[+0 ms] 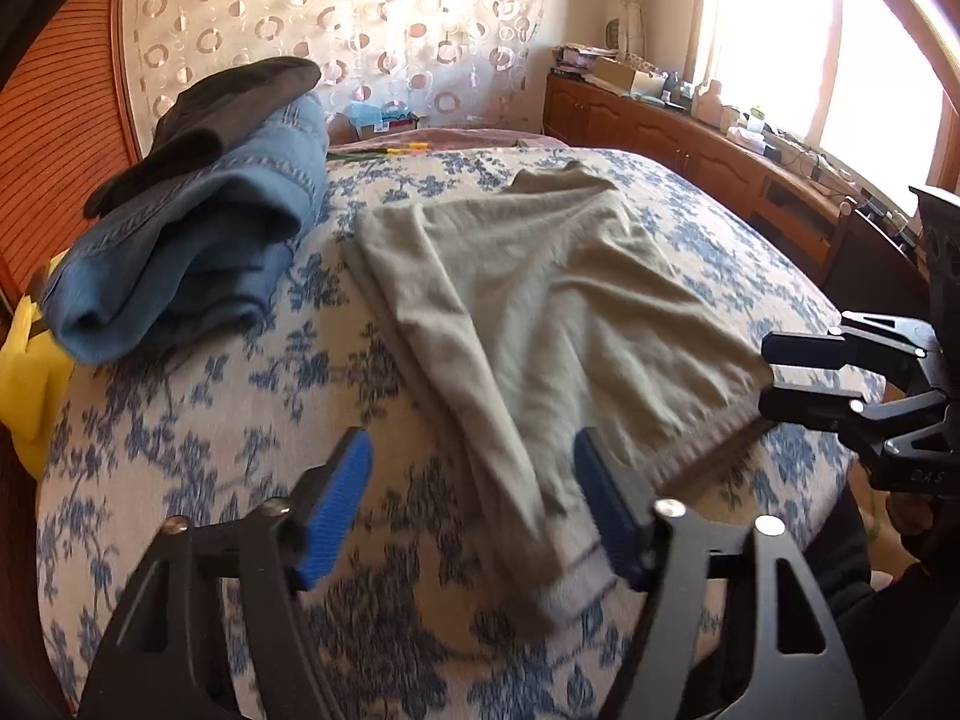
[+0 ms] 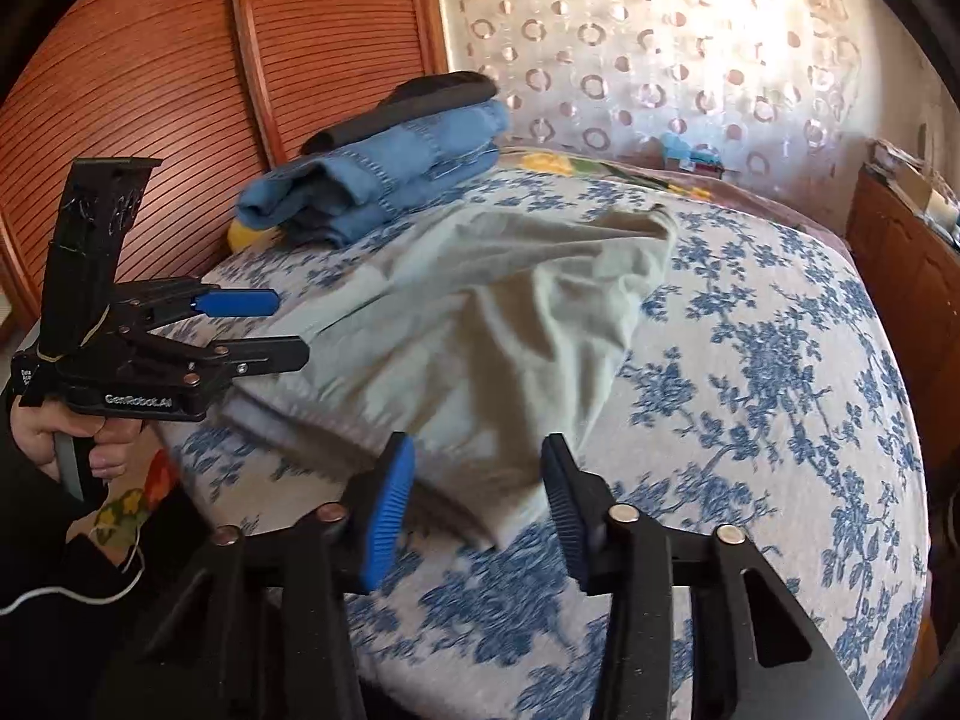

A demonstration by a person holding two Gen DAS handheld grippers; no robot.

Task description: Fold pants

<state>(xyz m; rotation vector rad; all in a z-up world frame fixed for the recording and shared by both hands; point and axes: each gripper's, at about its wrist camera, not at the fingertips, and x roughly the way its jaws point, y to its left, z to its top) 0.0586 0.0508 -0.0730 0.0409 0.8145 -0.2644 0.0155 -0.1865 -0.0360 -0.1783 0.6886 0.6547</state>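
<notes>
Light beige pants (image 1: 540,300) lie crumpled on the blue-flowered bedspread (image 1: 210,420), one cuffed leg end (image 1: 570,588) reaching toward me; they also show in the right wrist view (image 2: 480,324). My left gripper (image 1: 474,510) is open, its blue pads either side of that leg end, just above it. My right gripper (image 2: 477,510) is open, hovering over the near corner of the pants. In the left wrist view the right gripper (image 1: 771,372) sits at the pants' right edge. In the right wrist view the left gripper (image 2: 288,330) is at the pants' left edge.
A stack of folded blue jeans (image 1: 198,252) with a dark garment (image 1: 210,120) on top sits at the bed's far left. A yellow item (image 1: 24,372) lies beside it. A wooden dresser (image 1: 690,138) with clutter runs along the right, under a bright window.
</notes>
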